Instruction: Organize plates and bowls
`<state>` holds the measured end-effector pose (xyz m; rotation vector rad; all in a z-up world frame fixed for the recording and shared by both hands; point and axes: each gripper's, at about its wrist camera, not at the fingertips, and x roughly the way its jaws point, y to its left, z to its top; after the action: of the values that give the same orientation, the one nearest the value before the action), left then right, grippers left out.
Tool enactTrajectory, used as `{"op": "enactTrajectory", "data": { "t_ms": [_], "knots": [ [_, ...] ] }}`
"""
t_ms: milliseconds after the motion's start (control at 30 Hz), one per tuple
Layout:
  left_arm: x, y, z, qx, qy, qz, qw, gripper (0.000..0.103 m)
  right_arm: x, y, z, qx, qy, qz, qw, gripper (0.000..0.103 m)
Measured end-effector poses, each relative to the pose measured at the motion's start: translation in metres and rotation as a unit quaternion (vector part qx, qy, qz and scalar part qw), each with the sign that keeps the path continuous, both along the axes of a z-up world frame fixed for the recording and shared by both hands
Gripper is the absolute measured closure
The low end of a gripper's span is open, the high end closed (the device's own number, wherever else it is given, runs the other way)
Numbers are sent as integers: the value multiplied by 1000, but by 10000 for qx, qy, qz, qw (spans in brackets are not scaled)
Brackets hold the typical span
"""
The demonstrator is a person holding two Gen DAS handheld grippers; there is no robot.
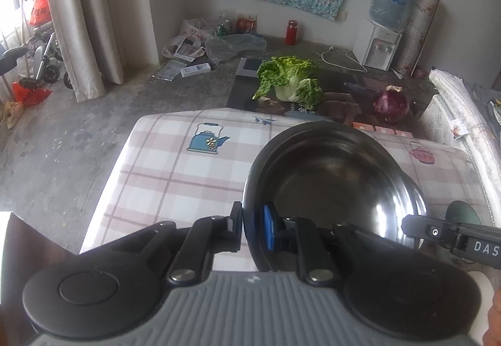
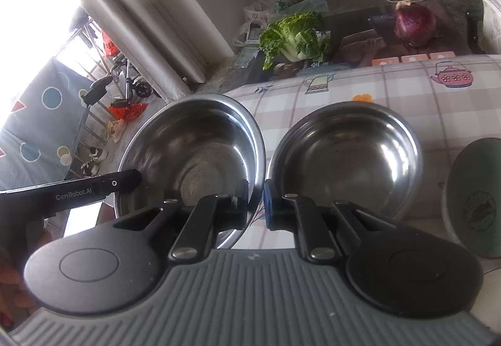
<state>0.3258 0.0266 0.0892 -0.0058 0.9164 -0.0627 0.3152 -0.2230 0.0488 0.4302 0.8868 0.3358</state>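
A steel bowl [image 1: 332, 180] is pinched at its near-left rim by my left gripper [image 1: 250, 228], which is shut on it. In the right wrist view the same bowl [image 2: 194, 139] is held up at the left, and my right gripper [image 2: 256, 200] is shut on its right rim. The left gripper's body [image 2: 78, 192] reaches in from the left. A second steel bowl [image 2: 347, 158] sits on the checked tablecloth [image 2: 407, 86] just to the right. A green bowl [image 2: 472, 198] lies tilted at the right edge. The right gripper's body [image 1: 451, 236] shows at the right.
The table's left edge [image 1: 125, 145] drops to the concrete floor. On the floor beyond lie a cabbage [image 1: 291, 82], a red onion [image 1: 391, 103], bags and a red bottle [image 1: 291, 32]. A water dispenser [image 1: 377, 45] stands by the wall.
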Motion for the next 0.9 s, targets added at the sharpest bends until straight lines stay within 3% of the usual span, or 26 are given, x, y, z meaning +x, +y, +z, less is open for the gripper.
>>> {"op": "enactTrajectory", "data": {
  "t_ms": [200, 433, 633, 900],
  "knots": [
    [19, -49, -12, -21, 67, -295, 9995, 88, 1, -49, 2, -59, 28, -372, 9993, 94],
    [36, -91, -46, 40, 306, -550, 9980, 88, 6, -90, -19, -232, 233, -669, 9972, 94],
    [46, -102, -69, 121, 524, -584, 9968, 88, 14, -103, -42, -317, 418, -729, 9960, 94],
    [49, -108, -79, 252, 462, -680, 9963, 88, 25, -104, -58, -402, 429, -735, 9956, 92]
  ]
}}
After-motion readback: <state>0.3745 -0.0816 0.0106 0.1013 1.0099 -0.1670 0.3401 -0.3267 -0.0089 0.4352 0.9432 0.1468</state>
